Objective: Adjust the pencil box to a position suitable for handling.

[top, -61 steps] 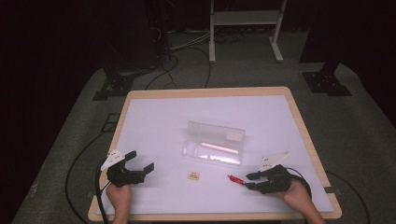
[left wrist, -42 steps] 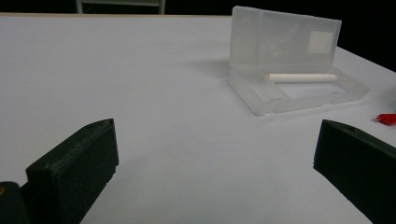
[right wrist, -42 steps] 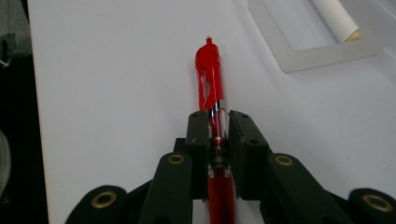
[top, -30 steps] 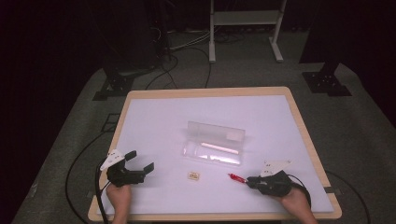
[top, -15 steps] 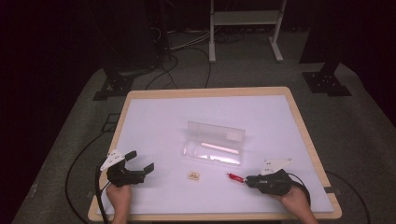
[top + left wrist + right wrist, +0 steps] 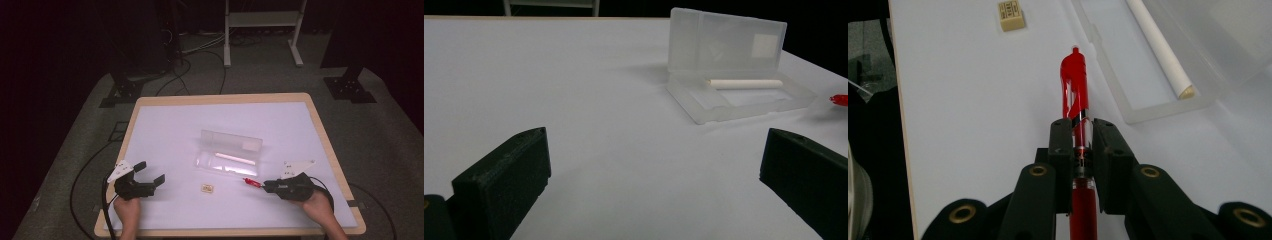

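Lying along the line of the jaws, a red pen (image 6: 1076,95) is clamped by the right gripper (image 6: 272,186) near the table's (image 6: 165,125) front right edge; in the high view its long axis runs roughly left-right across the table, with the free end (image 6: 251,182) pointed leftward toward the open clear plastic case (image 6: 229,152). The pen is held just beside the case's front right corner, apart from it. A white stick (image 6: 745,84) is seen resting inside the case's tray, the lid standing upright behind. A small tan eraser (image 6: 208,188) lies just in front of the case. The left gripper (image 6: 150,181) is held at the front left with its jaws spread wide and nothing between them.
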Tool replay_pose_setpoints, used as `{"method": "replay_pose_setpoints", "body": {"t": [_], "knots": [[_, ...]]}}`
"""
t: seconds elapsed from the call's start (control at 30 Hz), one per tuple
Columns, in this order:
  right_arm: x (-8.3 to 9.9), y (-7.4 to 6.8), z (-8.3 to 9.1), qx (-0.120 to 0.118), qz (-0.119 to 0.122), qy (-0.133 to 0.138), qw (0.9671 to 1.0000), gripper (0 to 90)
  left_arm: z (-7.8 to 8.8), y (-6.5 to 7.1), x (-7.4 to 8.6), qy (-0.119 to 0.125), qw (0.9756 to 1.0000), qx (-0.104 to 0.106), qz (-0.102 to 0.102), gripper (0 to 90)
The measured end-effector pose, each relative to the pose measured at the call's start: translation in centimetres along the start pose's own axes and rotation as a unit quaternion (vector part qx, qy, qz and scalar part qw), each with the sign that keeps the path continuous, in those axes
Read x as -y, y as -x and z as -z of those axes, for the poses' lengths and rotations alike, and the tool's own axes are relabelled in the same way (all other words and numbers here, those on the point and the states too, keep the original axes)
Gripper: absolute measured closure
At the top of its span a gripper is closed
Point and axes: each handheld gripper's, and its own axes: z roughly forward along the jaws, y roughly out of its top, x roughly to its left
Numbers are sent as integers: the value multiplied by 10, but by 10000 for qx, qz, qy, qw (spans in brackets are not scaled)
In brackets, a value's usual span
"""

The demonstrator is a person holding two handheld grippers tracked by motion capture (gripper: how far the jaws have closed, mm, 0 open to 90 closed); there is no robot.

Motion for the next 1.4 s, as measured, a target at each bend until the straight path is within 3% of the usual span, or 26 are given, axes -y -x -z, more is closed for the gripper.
{"method": "replay_pose_setpoints", "body": {"t": [0.8, 1.4], "knots": [[-58, 13, -11, -45, 285, -173, 9994, 787, 0, -1, -1, 20, 10000, 13, 6, 0], [-83, 24, -24, -17, 467, -352, 9983, 789, 1, -1, -1, 21, 10000, 10, 48, 0]]}}
